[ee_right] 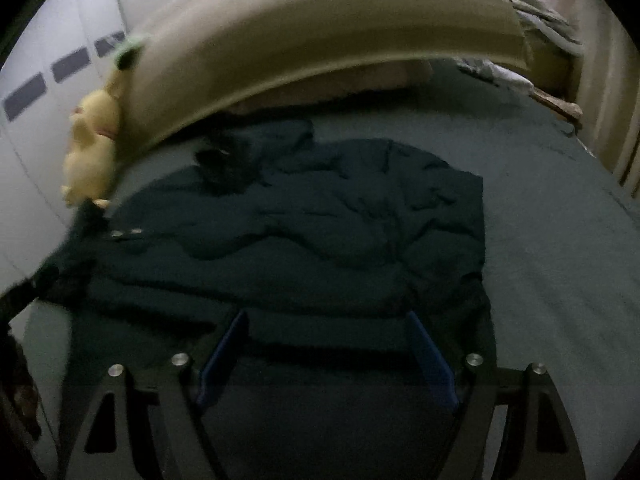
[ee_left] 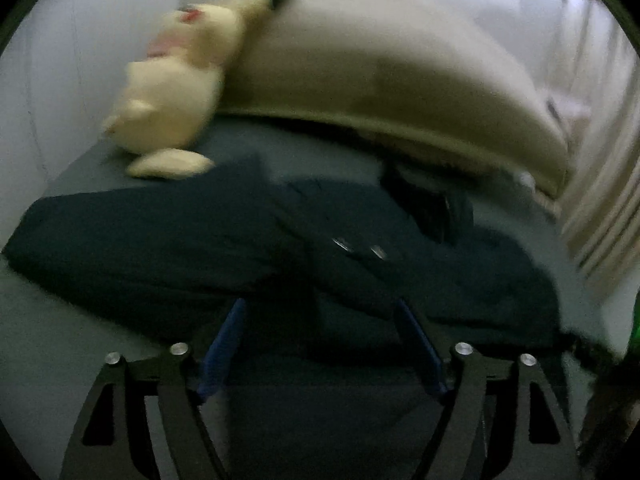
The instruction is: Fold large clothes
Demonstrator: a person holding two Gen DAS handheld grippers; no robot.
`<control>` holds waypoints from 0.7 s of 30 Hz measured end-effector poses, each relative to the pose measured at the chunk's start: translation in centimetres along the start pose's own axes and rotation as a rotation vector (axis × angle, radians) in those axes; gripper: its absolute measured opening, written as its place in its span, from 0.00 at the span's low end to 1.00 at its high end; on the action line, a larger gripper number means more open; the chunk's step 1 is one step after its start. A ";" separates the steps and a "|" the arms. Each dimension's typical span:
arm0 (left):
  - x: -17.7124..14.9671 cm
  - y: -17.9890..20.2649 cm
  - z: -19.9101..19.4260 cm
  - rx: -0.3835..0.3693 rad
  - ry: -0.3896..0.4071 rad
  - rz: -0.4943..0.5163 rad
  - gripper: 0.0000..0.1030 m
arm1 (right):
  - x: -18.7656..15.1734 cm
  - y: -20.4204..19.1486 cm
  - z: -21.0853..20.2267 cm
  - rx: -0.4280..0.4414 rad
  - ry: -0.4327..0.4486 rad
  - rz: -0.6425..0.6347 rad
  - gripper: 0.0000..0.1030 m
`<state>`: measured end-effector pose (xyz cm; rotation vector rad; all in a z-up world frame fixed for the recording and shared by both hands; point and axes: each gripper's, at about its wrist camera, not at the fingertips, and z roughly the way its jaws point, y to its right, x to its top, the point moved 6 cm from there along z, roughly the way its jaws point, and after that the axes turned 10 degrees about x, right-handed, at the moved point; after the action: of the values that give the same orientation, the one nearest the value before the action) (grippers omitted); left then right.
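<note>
A large dark teal garment (ee_left: 160, 240) lies spread and wrinkled on the bed, with metal snaps (ee_left: 360, 248) near its middle. My left gripper (ee_left: 320, 308) hovers over the garment's near edge. It is open, its blue pads (ee_left: 224, 344) wide apart and gripping nothing. The right wrist view shows the same garment (ee_right: 320, 216), the snaps (ee_right: 126, 234) at its left side and a black fuzzy trim (ee_right: 224, 168) at its far end. My right gripper (ee_right: 326, 318) is open above the near hem, with no cloth pinched.
The bed's grey-blue sheet (ee_right: 560, 240) extends to the right of the garment. A yellow plush toy (ee_left: 172, 92) leans on a long beige cushion (ee_left: 380, 72) at the head of the bed. A white wall stands on the left and a curtain (ee_left: 608, 208) on the right.
</note>
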<state>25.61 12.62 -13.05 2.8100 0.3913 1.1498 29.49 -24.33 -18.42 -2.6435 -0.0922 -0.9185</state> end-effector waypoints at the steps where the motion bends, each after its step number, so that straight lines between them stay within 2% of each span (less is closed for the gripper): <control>1: 0.5 -2.2 -0.8 0.004 0.016 -0.044 0.80 | -0.4 -0.4 -0.9 0.014 0.011 -0.006 0.81; 4: 2.2 -11.6 -1.3 0.055 0.030 -0.248 0.81 | -1.6 -1.0 -2.6 0.041 0.035 -0.014 0.81; 6: 2.5 -18.2 -0.4 0.086 -0.002 -0.416 0.80 | -2.8 -0.8 -3.9 0.049 0.035 -0.004 0.81; 9: 2.3 -26.0 1.7 0.092 -0.039 -0.630 0.80 | -4.6 -0.3 -5.4 0.046 0.029 0.021 0.81; 13: 2.0 -30.8 4.5 0.087 -0.067 -0.770 0.80 | -6.1 0.8 -6.4 0.021 0.015 0.056 0.81; 15: 2.0 -31.6 5.8 0.058 -0.081 -0.819 0.80 | -6.6 1.1 -7.0 0.008 0.017 0.066 0.81; 20: 1.6 -32.8 7.5 0.076 -0.106 -0.874 0.79 | -6.4 1.5 -7.6 -0.004 0.029 0.081 0.81; 21: 1.6 -32.9 7.4 0.091 -0.104 -0.867 0.71 | -6.3 1.4 -7.6 -0.002 0.031 0.079 0.81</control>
<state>25.16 44.90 -22.90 2.2778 1.4721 0.7737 20.24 -27.89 -17.13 -2.6136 0.0201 -0.9330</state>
